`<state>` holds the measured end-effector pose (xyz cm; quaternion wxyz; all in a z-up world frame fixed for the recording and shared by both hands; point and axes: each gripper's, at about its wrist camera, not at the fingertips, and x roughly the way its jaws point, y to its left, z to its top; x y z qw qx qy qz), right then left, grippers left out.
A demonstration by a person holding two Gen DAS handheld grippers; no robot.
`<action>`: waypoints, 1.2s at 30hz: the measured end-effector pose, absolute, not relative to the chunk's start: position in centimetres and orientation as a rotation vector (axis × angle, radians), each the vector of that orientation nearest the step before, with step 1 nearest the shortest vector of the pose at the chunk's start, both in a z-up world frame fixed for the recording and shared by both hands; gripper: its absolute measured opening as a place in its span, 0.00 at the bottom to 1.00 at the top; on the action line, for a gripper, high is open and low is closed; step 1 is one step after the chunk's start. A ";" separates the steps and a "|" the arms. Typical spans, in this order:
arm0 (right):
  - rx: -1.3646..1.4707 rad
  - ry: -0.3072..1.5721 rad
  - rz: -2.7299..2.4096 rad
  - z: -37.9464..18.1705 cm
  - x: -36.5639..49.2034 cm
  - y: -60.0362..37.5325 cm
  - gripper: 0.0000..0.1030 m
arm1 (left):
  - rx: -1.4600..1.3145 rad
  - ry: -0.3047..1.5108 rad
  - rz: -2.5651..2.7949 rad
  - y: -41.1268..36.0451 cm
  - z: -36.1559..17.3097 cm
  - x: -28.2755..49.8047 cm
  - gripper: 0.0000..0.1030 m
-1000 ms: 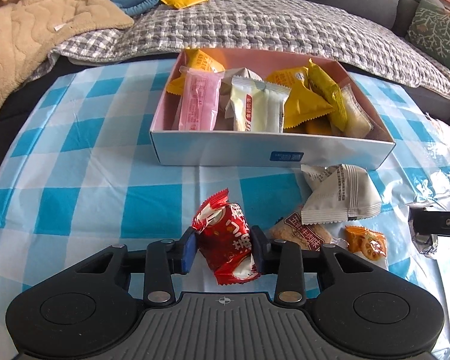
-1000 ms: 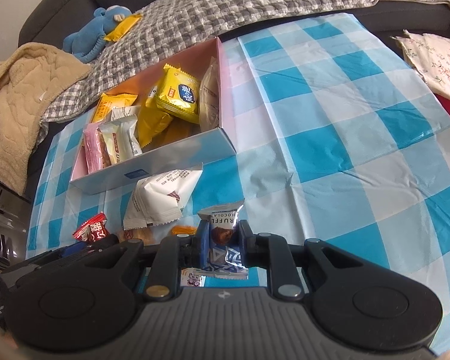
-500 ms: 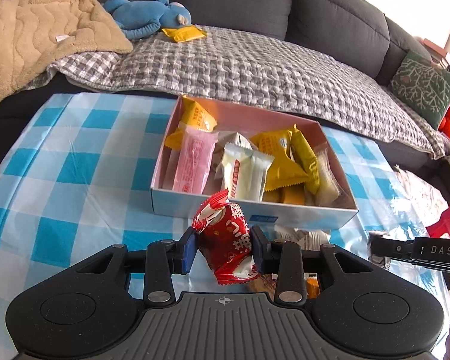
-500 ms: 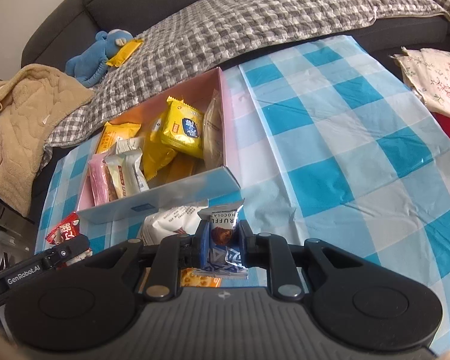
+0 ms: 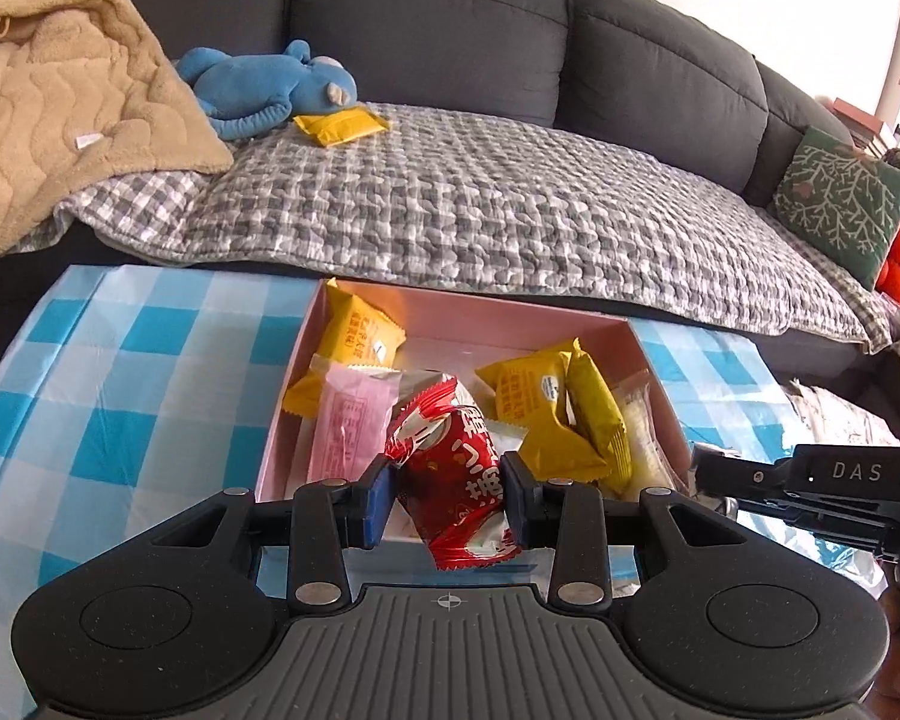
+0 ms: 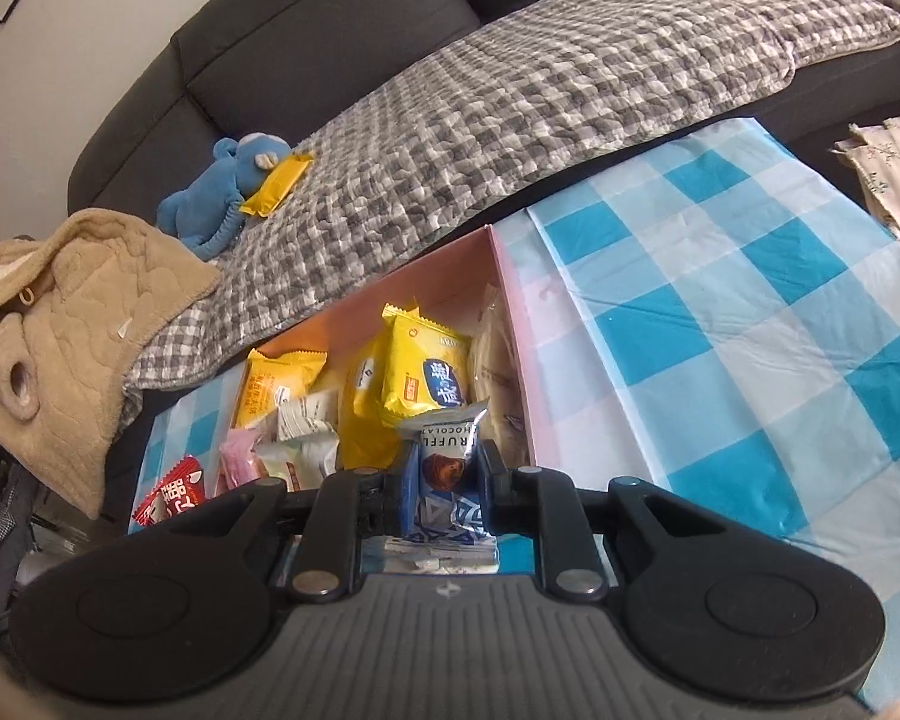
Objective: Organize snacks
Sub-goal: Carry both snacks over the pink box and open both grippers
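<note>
**Two Packets Held Over the Snack Box**

Left wrist view: the left gripper [image 5: 447,495] pinches a red packet [image 5: 453,480] between its pads, held above the near wall of the pink box [image 5: 654,372]. The box sits on the blue-checked tablecloth [image 5: 120,372] and already holds yellow packets [image 5: 540,390] and a pink packet [image 5: 348,426], standing crowded together. The right gripper's body shows at the right edge.

Right wrist view: the right gripper [image 6: 450,480] is clamped on a blue chocolate packet [image 6: 447,468], over the near right part of the box, by the large yellow packet [image 6: 429,378].

Risks, as I judge them: both tools are near each other above one small opening, so they could knock together on release. A packet let go too close to the near wall may slide down outside onto the cloth. The contents are packed upright, so a dropped packet might perch on top and tip out, or topple its neighbours.
</note>
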<state>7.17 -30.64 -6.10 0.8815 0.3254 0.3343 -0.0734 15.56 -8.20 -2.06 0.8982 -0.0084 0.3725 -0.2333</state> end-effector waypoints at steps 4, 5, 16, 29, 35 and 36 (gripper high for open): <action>0.753 0.698 -0.117 -6.9 8.4 -30.9 0.17 | -0.005 0.783 -0.487 -8.7 -2.9 16.8 0.34; 0.755 0.700 -0.114 -6.9 8.7 -30.8 0.17 | -0.003 0.789 -0.486 -8.8 -3.1 17.2 0.34; 0.685 0.792 -0.112 -8.7 11.8 -28.7 0.17 | 0.051 0.858 -0.499 -9.8 -5.9 19.3 0.35; 0.752 0.728 -0.155 -6.9 10.5 -30.3 0.35 | 0.018 0.842 -0.520 -8.9 -4.3 19.6 0.43; 0.757 0.704 -0.167 -5.7 8.8 -30.9 0.38 | -0.036 0.851 -0.484 -7.2 -2.6 19.2 0.46; 0.744 0.706 -0.167 -5.6 8.6 -30.9 0.39 | -0.050 0.859 -0.480 -6.9 -2.4 19.0 0.47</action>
